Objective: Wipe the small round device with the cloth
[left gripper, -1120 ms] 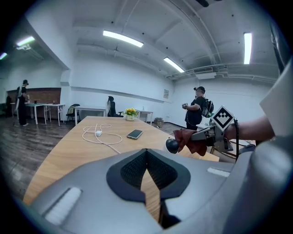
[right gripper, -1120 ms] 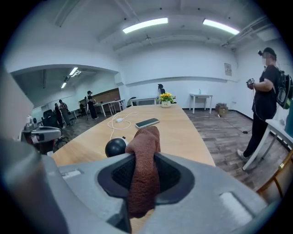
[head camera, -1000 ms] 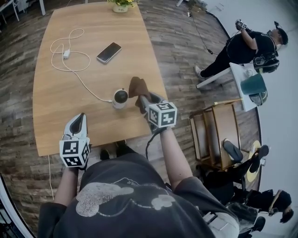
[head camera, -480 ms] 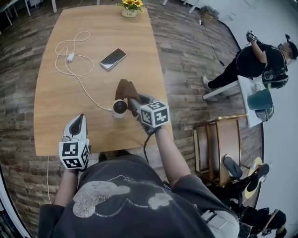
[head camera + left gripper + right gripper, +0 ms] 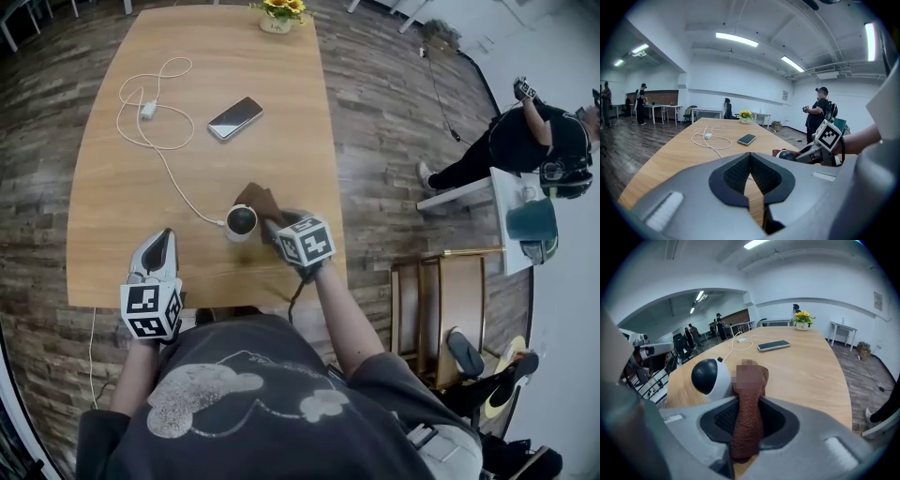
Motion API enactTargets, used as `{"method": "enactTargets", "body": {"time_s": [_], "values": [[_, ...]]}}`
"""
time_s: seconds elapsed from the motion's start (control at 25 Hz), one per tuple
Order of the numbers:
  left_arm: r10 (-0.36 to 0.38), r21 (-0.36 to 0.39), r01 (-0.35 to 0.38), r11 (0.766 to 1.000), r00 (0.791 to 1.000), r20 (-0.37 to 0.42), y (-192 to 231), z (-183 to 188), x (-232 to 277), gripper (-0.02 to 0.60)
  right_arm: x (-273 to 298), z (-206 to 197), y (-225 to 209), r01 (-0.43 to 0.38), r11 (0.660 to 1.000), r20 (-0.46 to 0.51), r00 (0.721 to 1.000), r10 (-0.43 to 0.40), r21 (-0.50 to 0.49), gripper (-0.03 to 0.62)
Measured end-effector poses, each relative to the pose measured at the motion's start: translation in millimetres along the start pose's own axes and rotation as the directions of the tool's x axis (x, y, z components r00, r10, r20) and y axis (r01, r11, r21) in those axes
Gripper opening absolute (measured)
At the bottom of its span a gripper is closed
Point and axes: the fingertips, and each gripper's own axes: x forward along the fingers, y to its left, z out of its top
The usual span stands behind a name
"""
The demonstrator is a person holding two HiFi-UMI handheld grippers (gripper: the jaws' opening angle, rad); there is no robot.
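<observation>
Open-plan office with wood-plank floor, and a long wooden table (image 5: 112, 216) where a person works with a handheld gripper in each hand. At the near edge, toward the near right corner, the right gripper (image 5: 274, 227) is clamped on a brown terry cloth (image 5: 746, 423). The cloth's free end sticks out past the jaws and points toward the far edge of the table.

Just left of that cloth sits the small round device (image 5: 710, 377), a white body with a dark domed face. In the right gripper view the cloth seems to touch its side, though true contact cannot be confirmed. The coming stroke turns on this relation. The device lies to the left of the cloth's long axis, so the cloth would have to sweep leftward across the dome, and the right gripper is much the nearer one for it.

The left gripper (image 5: 157, 246) rests at the near edge, further left and apart from the device. Its jaws are together at the tips with nothing between them.

A white cable (image 5: 173, 178) runs from the device toward the far left of the table and loops around a small white charger (image 5: 150, 110). A smartphone (image 5: 235, 117) lies face up beyond the device. A pot of yellow flowers (image 5: 281, 14) stands at the far edge. Other people stand or sit off to the right of the table.
</observation>
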Motion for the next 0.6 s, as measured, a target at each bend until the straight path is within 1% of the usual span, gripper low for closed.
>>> {"method": "enactTargets", "body": {"time_s": [0.12,0.28,0.36,0.48,0.52,0.6], "values": [[0.000,0.002,0.000,1.000,1.000,-0.014,-1.7,-5.5,0.4,0.018,1.4,-6.5,-7.0,0.037,0.999,-0.014,0.999,-0.037,0.015,0.083],[-0.009,0.008,0.009,1.000,1.000,-0.018,-4.4,-6.7,0.5,0.018,-4.3,-3.7,-14.4,0.065,0.995,0.031,0.997,-0.068,0.072,0.084],[-0.015,0.011,0.015,1.000,1.000,-0.015,-4.5,-5.0,1.2,0.018,-13.7,5.2,-20.8,0.106,0.989,0.084,0.990,-0.115,0.101,0.083],[-0.022,0.012,0.022,1.000,1.000,-0.007,-2.7,-1.0,2.0,0.018,-38.8,33.8,-21.8,0.147,0.978,0.192,0.966,-0.173,0.146,0.083],[-0.024,0.013,0.024,1.000,1.000,-0.005,-1.6,-0.1,2.0,0.018,-48.0,46.3,-16.9,0.143,0.979,0.231,0.957,-0.175,0.148,0.083],[-0.026,0.013,0.026,1.000,1.000,-0.003,0.5,0.5,2.1,0.018,-63.0,71.6,-0.7,0.115,0.985,0.299,0.942,-0.149,0.126,0.083]]}}
